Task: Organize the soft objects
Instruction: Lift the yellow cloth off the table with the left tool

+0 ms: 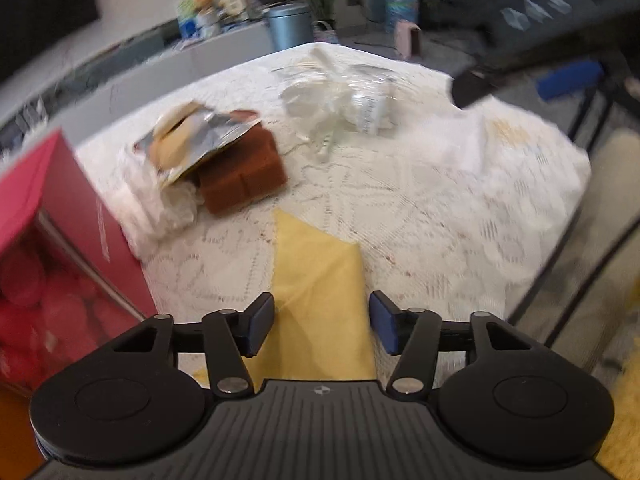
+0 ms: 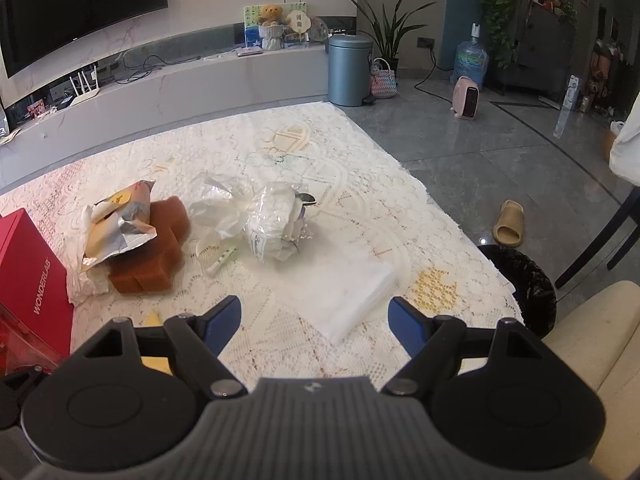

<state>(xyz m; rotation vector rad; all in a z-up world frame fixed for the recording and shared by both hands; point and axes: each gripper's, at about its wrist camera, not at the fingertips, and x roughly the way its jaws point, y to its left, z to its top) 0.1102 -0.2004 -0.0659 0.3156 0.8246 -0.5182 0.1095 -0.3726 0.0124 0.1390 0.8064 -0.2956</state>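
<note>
A yellow cloth point(image 1: 316, 280) lies flat on the lace-covered table point(image 2: 280, 136), running between the blue pads of my left gripper point(image 1: 322, 328); the pads stand just off its edges, open. A strip of that cloth point(image 2: 154, 360) shows by my right gripper point(image 2: 316, 324), which hangs open over the lace with nothing between its fingers. Ahead of it lies a white folded pack point(image 2: 352, 288). Further back are a brown sponge point(image 2: 148, 256) under a torn foil packet point(image 2: 116, 224), and a crumpled clear plastic bundle point(image 2: 276, 220).
A red box point(image 2: 28, 264) with a clear window stands at the table's left edge. Off the right edge are a black bin point(image 2: 524, 280), a tan slipper point(image 2: 508, 224) on the floor, and a cream seat point(image 2: 592, 340). The left wrist view is motion-blurred.
</note>
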